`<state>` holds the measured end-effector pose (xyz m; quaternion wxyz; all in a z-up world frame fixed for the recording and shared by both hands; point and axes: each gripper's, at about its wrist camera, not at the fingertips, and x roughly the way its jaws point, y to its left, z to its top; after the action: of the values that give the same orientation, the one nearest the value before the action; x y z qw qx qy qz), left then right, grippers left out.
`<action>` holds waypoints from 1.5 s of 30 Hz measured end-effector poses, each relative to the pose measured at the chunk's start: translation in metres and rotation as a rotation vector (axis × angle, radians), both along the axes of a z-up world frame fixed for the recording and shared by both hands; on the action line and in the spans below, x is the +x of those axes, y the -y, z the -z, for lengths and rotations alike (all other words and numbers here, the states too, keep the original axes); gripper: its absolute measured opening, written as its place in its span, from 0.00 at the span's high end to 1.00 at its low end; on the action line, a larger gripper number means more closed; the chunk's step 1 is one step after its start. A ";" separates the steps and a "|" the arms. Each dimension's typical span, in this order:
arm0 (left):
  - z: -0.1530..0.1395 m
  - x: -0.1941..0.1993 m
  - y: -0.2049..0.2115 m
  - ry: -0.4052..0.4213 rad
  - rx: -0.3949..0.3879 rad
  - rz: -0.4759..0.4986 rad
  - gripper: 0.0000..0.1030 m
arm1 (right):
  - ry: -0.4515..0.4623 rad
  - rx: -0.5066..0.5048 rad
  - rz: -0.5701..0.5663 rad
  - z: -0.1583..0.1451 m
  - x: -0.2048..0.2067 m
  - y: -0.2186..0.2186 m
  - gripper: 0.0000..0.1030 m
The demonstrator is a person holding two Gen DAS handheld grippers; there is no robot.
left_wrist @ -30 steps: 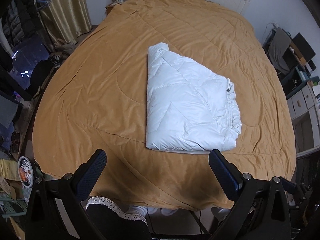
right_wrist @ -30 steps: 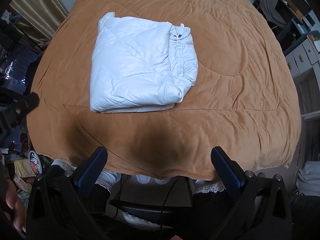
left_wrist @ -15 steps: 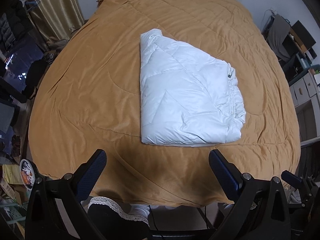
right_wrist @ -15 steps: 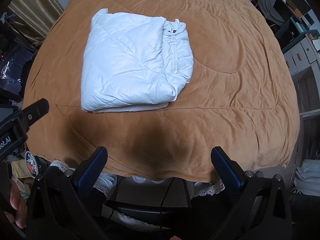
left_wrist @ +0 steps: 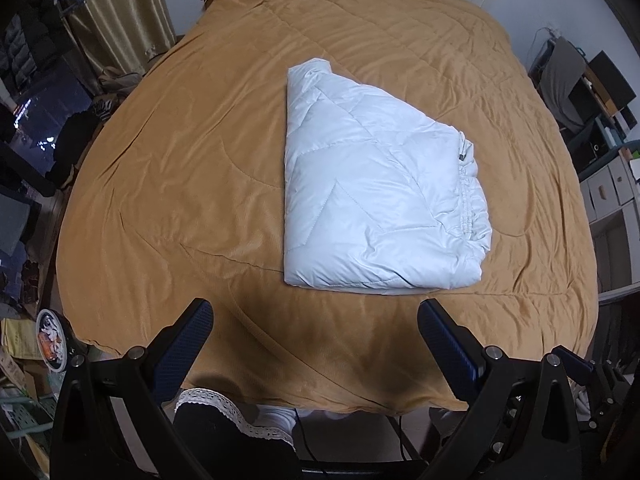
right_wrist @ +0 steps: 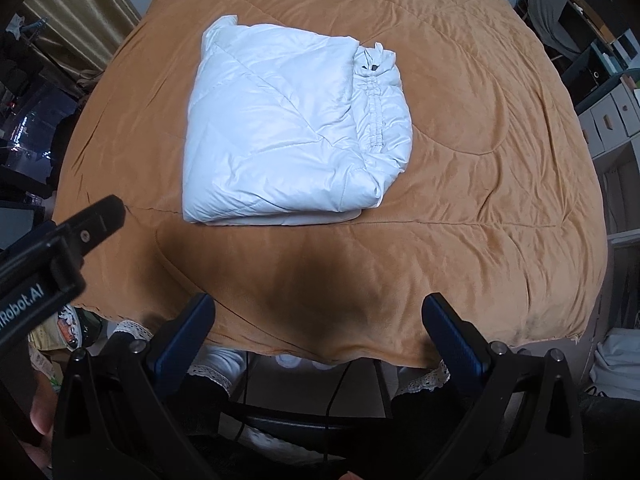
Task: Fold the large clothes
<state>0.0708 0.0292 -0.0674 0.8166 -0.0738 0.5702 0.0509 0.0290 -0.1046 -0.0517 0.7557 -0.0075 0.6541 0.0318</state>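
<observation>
Left gripper (left_wrist: 314, 326): jaws spread wide, nothing held, poised above the bed's near edge. White quilted jacket (left_wrist: 376, 192) is seen folded into a compact block mid-bed (left_wrist: 180, 184), long axis running near-to-far, gathered hem edge turned rightward. Right gripper (right_wrist: 318, 322): jaws likewise apart, empty.

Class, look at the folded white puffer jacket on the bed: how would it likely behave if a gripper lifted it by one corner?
The white puffer jacket looks puffy and quilted, so probably light for its bulk. It is soft, so it would likely sag and unfold if lifted. Its shiny shell suggests it may slip between the fingers.
</observation>
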 end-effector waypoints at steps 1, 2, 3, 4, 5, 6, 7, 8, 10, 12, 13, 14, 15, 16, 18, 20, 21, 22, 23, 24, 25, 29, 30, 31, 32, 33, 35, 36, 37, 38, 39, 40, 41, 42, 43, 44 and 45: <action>-0.001 -0.001 0.000 0.004 -0.001 0.000 0.01 | -0.001 -0.004 0.000 0.000 0.000 0.001 0.00; -0.002 -0.001 0.000 0.010 -0.001 0.001 0.01 | -0.002 -0.009 0.001 0.001 0.000 0.003 0.00; -0.003 -0.001 0.001 0.015 -0.002 0.007 0.01 | -0.002 -0.013 0.005 0.001 0.000 0.004 0.00; -0.005 -0.002 0.002 0.022 -0.002 0.015 0.01 | -0.002 -0.017 0.009 0.001 0.000 0.006 0.00; -0.006 -0.003 0.004 0.027 0.002 0.022 0.01 | -0.002 -0.021 0.011 0.002 0.000 0.007 0.00; -0.008 -0.003 0.005 0.032 0.003 0.027 0.01 | -0.001 -0.025 0.014 0.001 0.000 0.009 0.00; -0.009 -0.003 0.007 0.036 0.001 0.032 0.01 | 0.001 -0.028 0.018 0.001 0.000 0.010 0.00; -0.010 -0.004 0.009 0.038 -0.005 0.036 0.01 | 0.006 -0.029 0.022 0.001 0.001 0.012 0.00; -0.011 -0.004 0.010 0.039 -0.019 0.040 0.01 | 0.018 -0.032 0.027 -0.002 0.001 0.013 0.00; -0.012 -0.006 0.012 0.041 -0.016 0.039 0.01 | 0.024 -0.031 0.031 -0.003 0.001 0.014 0.00; -0.013 -0.007 0.013 0.046 -0.007 0.040 0.01 | 0.022 -0.031 0.035 -0.003 0.001 0.014 0.00; -0.014 -0.008 0.015 0.049 -0.001 0.046 0.01 | 0.017 -0.033 0.037 -0.002 0.001 0.015 0.00; -0.014 -0.007 0.015 0.049 0.002 0.052 0.01 | 0.011 -0.034 0.037 0.000 0.001 0.015 0.00; -0.014 -0.007 0.016 0.046 0.003 0.055 0.01 | 0.004 -0.036 0.036 0.001 0.001 0.015 0.00; -0.011 -0.007 0.017 0.035 0.002 0.058 0.01 | -0.003 -0.040 0.034 0.003 0.001 0.016 0.00; -0.008 -0.006 0.017 0.019 -0.004 0.058 0.01 | -0.004 -0.043 0.030 0.003 0.001 0.016 0.00; -0.007 -0.006 0.017 0.015 -0.006 0.058 0.01 | -0.004 -0.044 0.029 0.004 0.000 0.016 0.00; -0.007 -0.006 0.017 0.014 -0.007 0.058 0.01 | -0.004 -0.043 0.031 0.004 0.000 0.016 0.00; -0.007 -0.006 0.017 0.015 -0.006 0.061 0.01 | -0.004 -0.044 0.032 0.004 0.000 0.015 0.00; -0.008 -0.006 0.018 0.018 -0.004 0.063 0.01 | -0.005 -0.044 0.032 0.004 0.000 0.015 0.00; -0.008 -0.006 0.019 0.021 -0.002 0.065 0.01 | -0.006 -0.044 0.031 0.004 0.000 0.015 0.00; -0.008 -0.007 0.021 0.020 -0.002 0.064 0.01 | -0.010 -0.042 0.029 0.005 -0.002 0.016 0.00; -0.008 -0.007 0.021 0.018 -0.003 0.064 0.01 | -0.011 -0.040 0.028 0.005 -0.003 0.016 0.00; -0.008 -0.006 0.021 0.016 -0.003 0.065 0.01 | -0.011 -0.040 0.027 0.006 -0.003 0.015 0.00; -0.007 -0.006 0.021 0.014 -0.002 0.064 0.01 | -0.012 -0.039 0.025 0.006 -0.003 0.015 0.00; -0.007 -0.005 0.020 0.012 -0.002 0.063 0.01 | -0.013 -0.039 0.025 0.006 -0.003 0.015 0.00; -0.007 -0.005 0.019 0.010 -0.005 0.061 0.01 | -0.014 -0.039 0.021 0.006 -0.003 0.014 0.00; -0.006 -0.005 0.019 0.011 -0.005 0.061 0.01 | -0.014 -0.039 0.020 0.006 -0.004 0.013 0.00; -0.007 -0.005 0.018 0.011 -0.005 0.060 0.01 | -0.015 -0.039 0.017 0.006 -0.003 0.013 0.00; -0.007 -0.005 0.018 0.012 -0.004 0.059 0.01 | -0.015 -0.040 0.014 0.006 -0.003 0.013 0.00; -0.006 -0.005 0.018 0.012 -0.004 0.060 0.01 | -0.017 -0.040 0.012 0.006 -0.003 0.013 0.00; -0.006 -0.005 0.018 0.013 -0.003 0.060 0.01 | -0.017 -0.040 0.010 0.006 -0.003 0.012 0.00; -0.006 -0.005 0.018 0.013 -0.003 0.061 0.01 | -0.018 -0.040 0.009 0.006 -0.003 0.012 0.00; -0.006 -0.005 0.018 0.013 -0.004 0.062 0.01 | -0.017 -0.040 0.010 0.006 -0.003 0.012 0.00; -0.006 -0.005 0.018 0.013 -0.003 0.062 0.01 | -0.017 -0.039 0.010 0.006 -0.003 0.012 0.00; -0.006 -0.005 0.018 0.012 -0.002 0.064 0.01 | -0.017 -0.039 0.011 0.006 -0.003 0.012 0.00; -0.006 -0.005 0.018 0.012 -0.003 0.064 0.01 | -0.016 -0.039 0.011 0.006 -0.003 0.012 0.00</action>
<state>0.0661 0.0113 -0.0617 0.8210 -0.0569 0.5676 0.0233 0.0261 -0.1162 -0.0581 0.7502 -0.0184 0.6608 0.0150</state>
